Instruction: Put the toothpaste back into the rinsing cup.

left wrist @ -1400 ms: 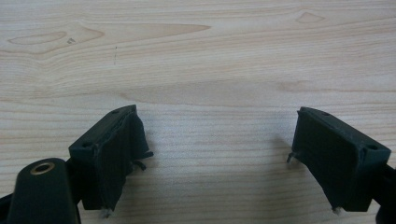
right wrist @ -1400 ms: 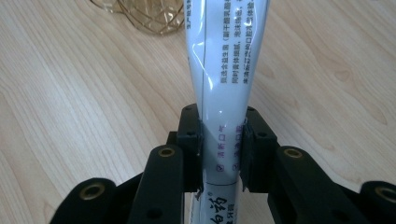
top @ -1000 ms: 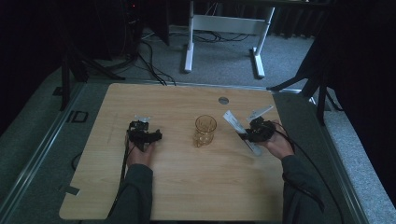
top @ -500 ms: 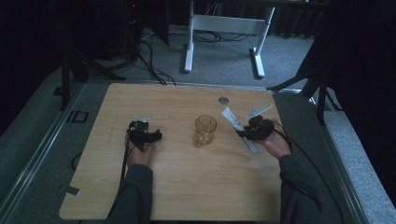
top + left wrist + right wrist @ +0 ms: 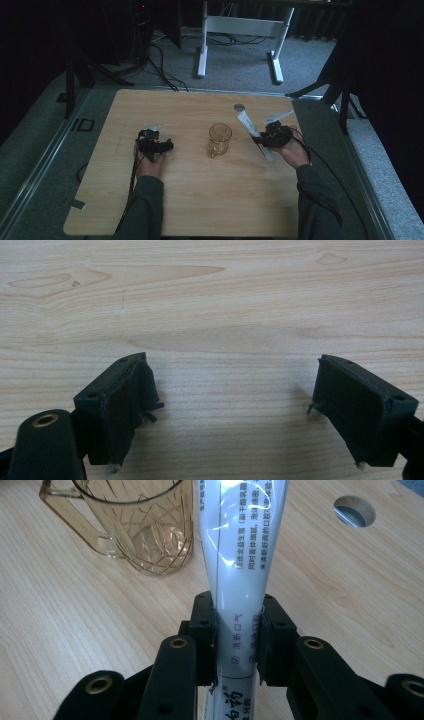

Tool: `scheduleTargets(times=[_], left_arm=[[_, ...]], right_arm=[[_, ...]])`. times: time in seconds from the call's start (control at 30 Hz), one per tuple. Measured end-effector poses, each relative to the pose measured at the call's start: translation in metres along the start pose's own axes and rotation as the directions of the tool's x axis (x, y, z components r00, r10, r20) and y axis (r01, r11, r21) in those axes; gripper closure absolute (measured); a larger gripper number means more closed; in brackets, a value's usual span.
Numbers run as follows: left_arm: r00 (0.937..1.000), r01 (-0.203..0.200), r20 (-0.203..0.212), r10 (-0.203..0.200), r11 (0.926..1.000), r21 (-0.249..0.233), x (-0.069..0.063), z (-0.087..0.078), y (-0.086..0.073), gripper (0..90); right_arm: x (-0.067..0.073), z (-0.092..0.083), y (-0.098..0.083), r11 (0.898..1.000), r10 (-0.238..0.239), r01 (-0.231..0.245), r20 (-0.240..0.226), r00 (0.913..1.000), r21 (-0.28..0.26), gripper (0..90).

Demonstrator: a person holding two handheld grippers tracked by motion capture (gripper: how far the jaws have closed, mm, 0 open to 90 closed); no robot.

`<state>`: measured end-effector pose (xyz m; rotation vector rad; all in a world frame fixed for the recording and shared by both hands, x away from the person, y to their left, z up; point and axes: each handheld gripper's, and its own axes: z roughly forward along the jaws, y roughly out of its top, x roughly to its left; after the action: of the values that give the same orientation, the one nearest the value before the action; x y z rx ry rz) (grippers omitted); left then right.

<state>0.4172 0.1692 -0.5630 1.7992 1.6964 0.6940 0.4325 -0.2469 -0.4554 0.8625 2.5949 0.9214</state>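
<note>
White and glossy, the toothpaste tube [image 5: 235,580] sits clenched between the jaws of the right tool [image 5: 236,645], which grip it near its lower end. In the high view the tube [image 5: 248,124] slants up toward eleven o'clock from that tool [image 5: 270,140], off the tabletop [image 5: 200,200]. An amber plastic mug [image 5: 219,140] stands just at the tube's nine o'clock, upright, handle showing in the right gripper view [image 5: 135,525]. The left tool [image 5: 235,410], well apart at the mug's nine o'clock, is released, with bare wood between its jaws.

white toothpaste tube [image 5: 235,575] | tilted, off table | near amber mug [image 5: 145,525]
</note>
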Motion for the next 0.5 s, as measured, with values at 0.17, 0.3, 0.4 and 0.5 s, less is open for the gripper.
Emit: scheduleTargets(times=[0.17, 0.3, 0.4, 0.5], left_arm=[[1.0, 0.0, 0.0, 0.0, 1.0, 0.0, 0.0, 0.0, 0.0, 15.1], [1.0, 0.001, 0.0, -0.001, 1.0, -0.001, 0.0, 0.0, 0.0, 15.1], [1.0, 0.003, 0.0, -0.003, 1.0, -0.002, 0.0, 0.0, 0.0, 15.1], [1.0, 0.001, 0.0, -0.001, 1.0, -0.001, 0.0, 0.0, 0.0, 15.1]], right_arm=[[0.001, 0.0, 0.003, 1.0, 0.006, -0.006, 0.014, 0.9999, -0.02, 73.5], [0.003, 0.001, 0.007, 0.999, 0.012, -0.011, 0.024, 0.9996, -0.042, 73.5], [0.004, 0.002, 0.01, 0.998, 0.012, -0.011, 0.026, 0.9996, -0.056, 73.5], [0.006, 0.002, 0.013, 0.998, 0.017, -0.015, 0.031, 0.9994, -0.065, 73.5]])
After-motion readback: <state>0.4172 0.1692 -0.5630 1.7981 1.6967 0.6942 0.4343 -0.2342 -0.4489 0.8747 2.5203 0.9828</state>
